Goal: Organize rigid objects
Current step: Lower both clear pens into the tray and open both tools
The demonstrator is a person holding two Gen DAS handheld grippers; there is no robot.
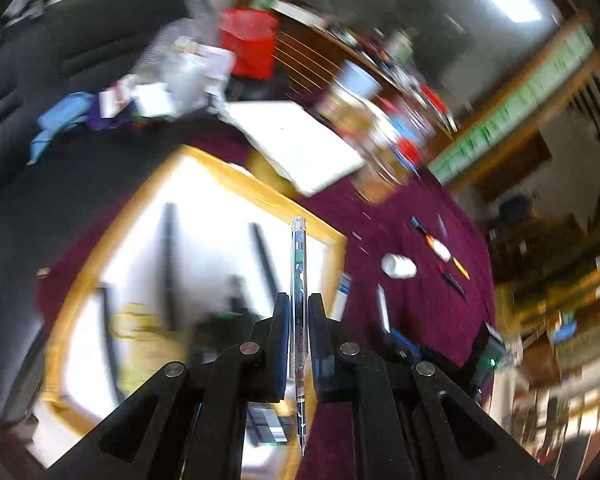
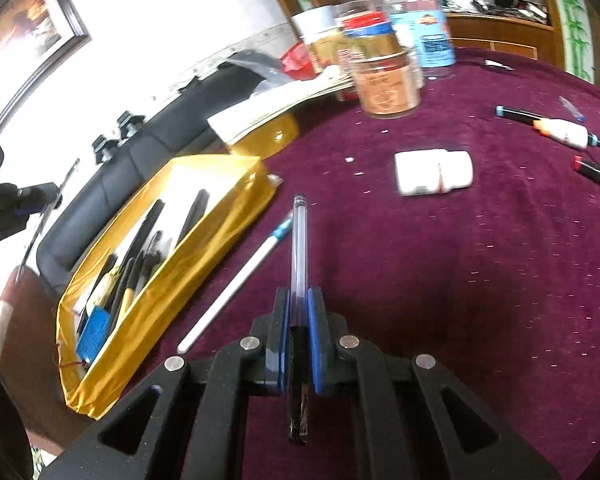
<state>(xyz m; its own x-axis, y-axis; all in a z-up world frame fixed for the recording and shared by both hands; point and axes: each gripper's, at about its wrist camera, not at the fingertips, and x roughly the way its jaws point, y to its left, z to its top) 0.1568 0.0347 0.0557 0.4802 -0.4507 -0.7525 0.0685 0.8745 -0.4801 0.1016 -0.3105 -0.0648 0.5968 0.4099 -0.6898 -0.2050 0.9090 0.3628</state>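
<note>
- Two pens pinched: left gripper (image 1: 299,312) clamped on a clear pen (image 1: 299,280) above the gold box (image 1: 236,184), right gripper (image 2: 299,312) clamped on a dark-capped pen (image 2: 299,264) over the maroon tabletop (image 2: 440,280).
- Box at tabletop's left edge.
- Blurry left view, so probably mid-swing; thin pen could pivot and miss the box.
</note>
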